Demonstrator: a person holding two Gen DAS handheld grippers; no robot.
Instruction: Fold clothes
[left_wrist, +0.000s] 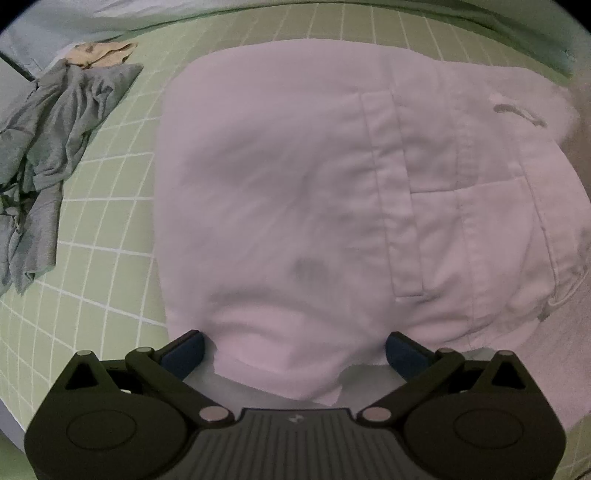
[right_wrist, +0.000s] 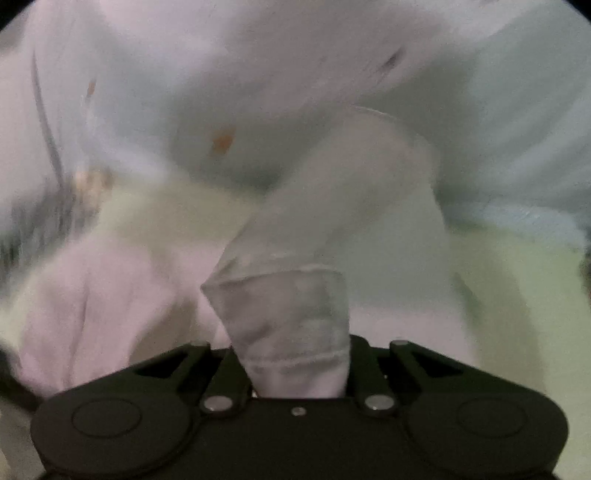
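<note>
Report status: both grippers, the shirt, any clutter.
Left gripper open over white shirt. Right gripper shut on shirt cuff. Grey garment heaped aside, clear.

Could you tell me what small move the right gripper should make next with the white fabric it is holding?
Probably carry the pinched sleeve end across onto the white shirt and lay it flat. The right gripper is shut on that fabric, lifted off the green gridded mat, while the left gripper stands open over the shirt's near edge.

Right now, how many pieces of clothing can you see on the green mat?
3. A white garment fills the mat's middle, a crumpled grey garment lies at the left edge, and a small beige piece sits just behind the grey one. More may be hidden.
</note>
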